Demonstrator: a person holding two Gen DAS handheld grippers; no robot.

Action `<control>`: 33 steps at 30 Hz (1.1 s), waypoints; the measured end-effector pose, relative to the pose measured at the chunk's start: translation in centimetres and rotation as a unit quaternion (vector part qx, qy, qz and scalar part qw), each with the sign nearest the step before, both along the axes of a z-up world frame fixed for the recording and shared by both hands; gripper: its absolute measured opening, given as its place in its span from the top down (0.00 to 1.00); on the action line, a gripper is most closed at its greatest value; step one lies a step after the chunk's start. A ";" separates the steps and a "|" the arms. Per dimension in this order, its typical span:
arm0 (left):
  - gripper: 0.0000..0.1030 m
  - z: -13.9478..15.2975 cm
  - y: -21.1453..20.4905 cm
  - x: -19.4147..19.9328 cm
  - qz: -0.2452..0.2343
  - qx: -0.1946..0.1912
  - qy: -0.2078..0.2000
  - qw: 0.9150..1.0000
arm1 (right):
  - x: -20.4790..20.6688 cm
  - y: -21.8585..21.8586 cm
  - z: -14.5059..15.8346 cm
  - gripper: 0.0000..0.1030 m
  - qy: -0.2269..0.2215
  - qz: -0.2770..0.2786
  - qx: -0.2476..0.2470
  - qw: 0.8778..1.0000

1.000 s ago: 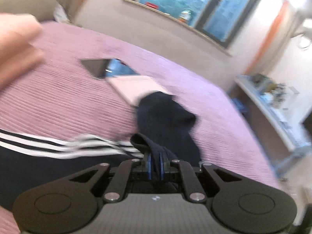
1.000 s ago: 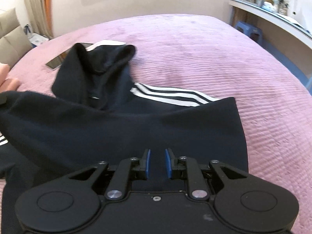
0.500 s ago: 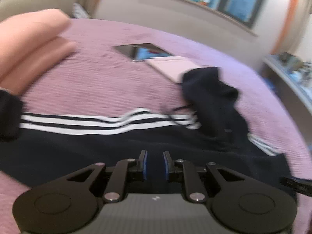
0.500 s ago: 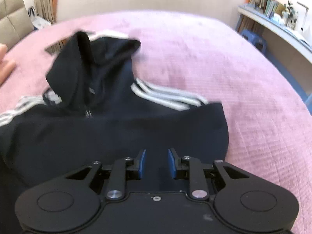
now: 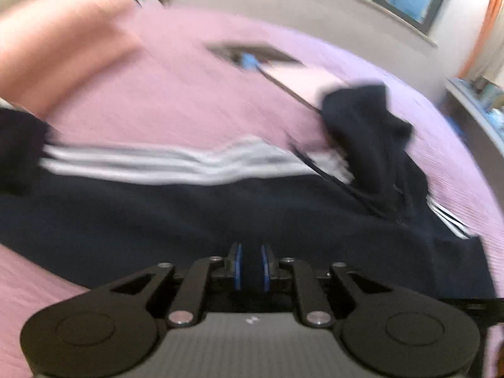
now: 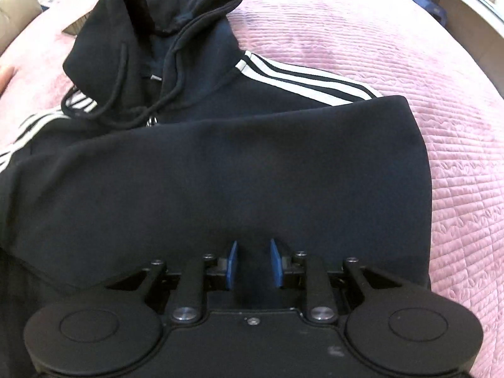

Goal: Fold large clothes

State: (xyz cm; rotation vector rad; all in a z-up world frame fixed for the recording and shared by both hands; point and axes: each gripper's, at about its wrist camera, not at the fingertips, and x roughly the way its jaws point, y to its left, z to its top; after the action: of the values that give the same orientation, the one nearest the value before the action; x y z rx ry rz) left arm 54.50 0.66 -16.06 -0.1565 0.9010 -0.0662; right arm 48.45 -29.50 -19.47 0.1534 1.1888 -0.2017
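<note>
Presently a black hoodie [image 6: 220,163] is lying spread across the middle of the pink bed [image 6: 425,63], hood toward the far edge. Left gripper [image 5: 251,266] and right gripper [image 6: 252,264] are hovering over its near hem, jaws parted, gripping nothing. Judged step: hem pickup; next move is calling for a clean pinch on both sides.

A black hoodie [image 6: 220,163] lies spread on the pink quilt [image 6: 393,47], its hood [image 6: 157,22] bunched at the far left with the drawstrings [image 6: 119,94] trailing across the chest. White stripes [image 6: 302,78] run along the far shoulder toward the right, and more show at the left edge. The right gripper [image 6: 252,264] points down over the near part of the hoodie, its blue pads [image 6: 232,264] apart with only dark cloth seen behind the gap. A flat dark thing [image 6: 74,28] pokes out beyond the hood, far left.
</note>
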 end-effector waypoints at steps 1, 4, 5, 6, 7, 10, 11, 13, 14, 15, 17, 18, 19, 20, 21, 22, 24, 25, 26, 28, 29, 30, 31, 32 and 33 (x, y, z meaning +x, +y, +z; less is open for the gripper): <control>0.82 0.8 1.3 -0.3 0.015 0.026 -0.011 0.999 | -0.1 -0.1 0.2 0.72 -0.002 -0.002 0.004 1.000; 0.72 1.9 5.4 -0.2 0.049 0.100 -0.025 0.993 | -0.4 0.2 0.6 0.69 -0.008 -0.005 0.002 1.000; 0.72 2.0 6.4 0.2 0.055 0.122 -0.024 0.991 | -0.5 0.4 0.7 0.69 -0.007 -0.005 -0.002 1.000; 0.72 2.0 7.4 0.6 0.056 0.147 -0.022 0.987 | -0.5 0.6 0.6 0.69 -0.004 -0.006 -0.003 1.000; 0.72 1.8 8.4 1.0 0.053 0.171 -0.022 0.984 | -0.4 0.9 0.6 0.69 -0.001 -0.008 -0.002 1.000; 0.71 0.8 10.8 2.3 0.046 0.206 -0.019 0.977 | -0.4 1.7 0.5 0.66 0.000 -0.004 0.002 1.000; 0.71 0.6 11.5 2.5 0.046 0.207 -0.018 0.977 | -0.3 2.0 0.4 0.64 0.001 -0.001 0.000 1.000; 0.70 -0.2 12.5 3.6 0.037 0.207 -0.018 0.977 | -0.2 2.3 0.3 0.63 0.004 0.002 -0.003 1.000; 0.70 -0.7 12.7 4.3 0.032 0.213 -0.015 0.976 | -0.1 2.4 0.2 0.63 0.005 0.002 -0.005 1.000; 0.70 -1.3 13.1 4.6 0.028 0.218 -0.012 0.975 | -0.1 2.3 0.2 0.63 0.005 0.001 -0.006 1.000; 0.70 -2.5 14.1 5.5 0.033 0.230 -0.009 0.973 | 0.0 2.2 0.2 0.59 0.006 -0.002 -0.006 1.000; 0.70 -2.6 14.8 5.1 0.040 0.227 -0.003 0.973 | 0.1 2.1 0.2 0.57 0.006 -0.003 -0.008 1.000; 0.70 -2.9 15.3 5.4 0.041 0.219 0.000 0.975 | 0.1 2.1 0.1 0.53 0.007 -0.004 -0.011 1.000; 0.66 -3.3 15.6 5.8 0.041 0.215 0.006 0.976 | 0.1 2.1 0.0 0.50 0.007 -0.004 -0.014 1.000; 0.63 -3.9 16.0 6.0 0.040 0.215 0.014 0.976 | 0.1 2.1 0.0 0.50 0.007 -0.005 -0.018 1.000; 0.59 -4.2 16.3 6.1 0.038 0.213 0.022 0.976 | 0.1 2.1 0.0 0.49 0.007 -0.006 -0.019 1.000; 0.56 -4.8 16.6 6.4 0.037 0.209 0.025 0.977 | 0.2 2.1 0.0 0.49 0.007 -0.008 -0.023 1.000; 0.55 -5.0 16.7 6.5 0.038 0.207 0.026 0.977 | 0.2 2.2 0.0 0.49 0.007 -0.008 -0.025 1.000; 0.55 -5.1 17.0 6.5 0.042 0.201 0.025 0.978 | 0.2 2.3 0.0 0.49 0.006 -0.008 -0.026 1.000; 0.60 -5.3 17.6 7.2 0.055 0.180 0.024 0.982 | 0.1 2.3 -0.1 0.49 0.005 -0.008 -0.028 1.000; 0.68 -5.3 17.9 7.2 0.062 0.174 0.021 0.983 | 0.1 2.3 -0.1 0.49 0.004 -0.007 -0.028 1.000; 0.79 -5.3 18.2 7.2 0.069 0.176 0.022 0.982 | 0.0 2.3 0.0 0.49 0.003 -0.007 -0.028 1.000; 0.83 -5.3 18.5 7.2 0.069 0.166 0.021 0.984 | 0.0 2.2 0.0 0.49 0.002 -0.006 -0.027 1.000; 0.90 -5.2 18.6 7.1 0.071 0.158 0.016 0.985 | -0.1 2.2 0.0 0.49 0.001 -0.005 -0.027 1.000; 0.91 -4.8 18.5 6.9 0.074 0.157 0.009 0.985 | -0.2 2.1 0.0 0.49 0.000 -0.005 -0.026 1.000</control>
State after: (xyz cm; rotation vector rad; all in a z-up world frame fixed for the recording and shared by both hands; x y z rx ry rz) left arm 61.36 19.19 -20.91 0.0711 0.9035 0.2159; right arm 48.27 -27.36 -19.44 0.1132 1.1814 -0.2406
